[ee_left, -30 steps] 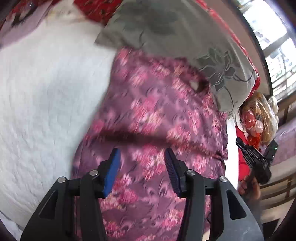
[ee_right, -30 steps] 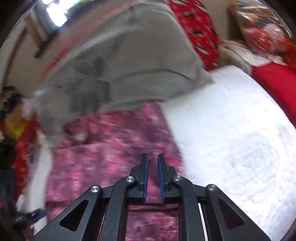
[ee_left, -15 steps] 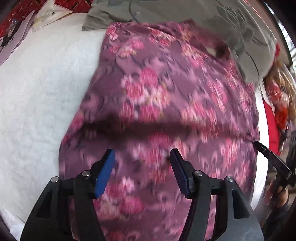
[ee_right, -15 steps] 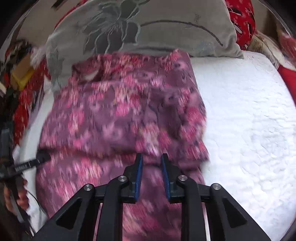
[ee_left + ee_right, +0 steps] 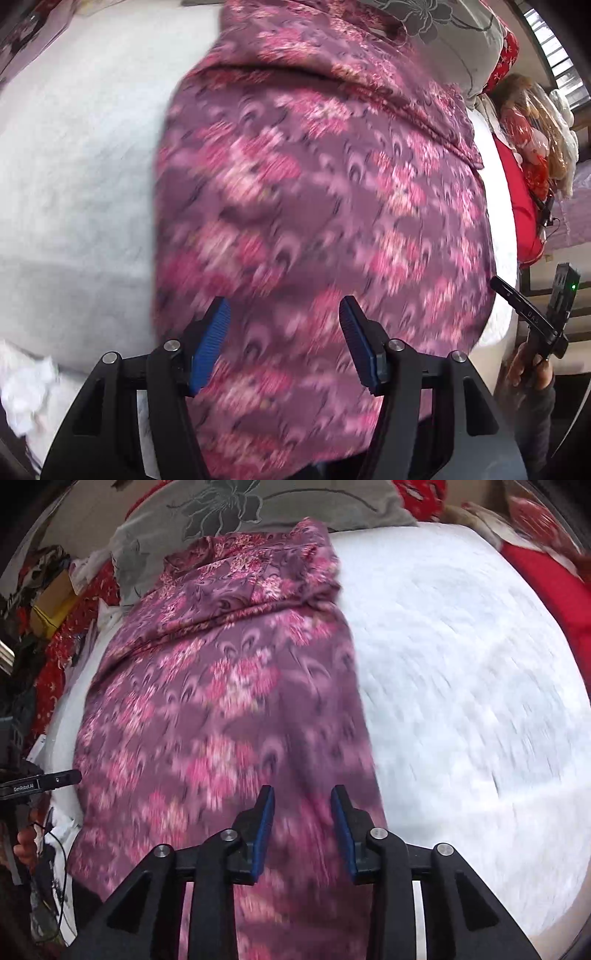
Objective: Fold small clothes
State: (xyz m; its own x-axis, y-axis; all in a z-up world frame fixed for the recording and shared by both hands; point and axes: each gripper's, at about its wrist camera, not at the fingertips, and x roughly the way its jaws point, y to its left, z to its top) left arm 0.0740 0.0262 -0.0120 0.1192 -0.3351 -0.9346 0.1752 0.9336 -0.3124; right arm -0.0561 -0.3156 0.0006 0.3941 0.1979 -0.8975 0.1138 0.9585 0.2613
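A purple garment with pink flowers (image 5: 325, 206) lies spread on the white bed cover (image 5: 74, 155), its far part folded over near the pillow. It also shows in the right wrist view (image 5: 221, 709). My left gripper (image 5: 284, 325) is open and empty just above the garment's near part. My right gripper (image 5: 302, 812) is open and empty above the garment's near right edge. The right gripper also shows at the right edge of the left wrist view (image 5: 528, 310), and the left gripper at the left edge of the right wrist view (image 5: 40, 781).
A grey flowered pillow (image 5: 258, 509) lies at the head of the bed, behind the garment. Red bedding (image 5: 543, 572) lies at the far right. Red cloth and clutter (image 5: 55, 602) lie left of the bed. The white cover (image 5: 461, 701) stretches right of the garment.
Both grippers have pulled back toward the garment's near end. The right gripper has gone from shut to open. The garment now lies flatter, with a fold across its far part.
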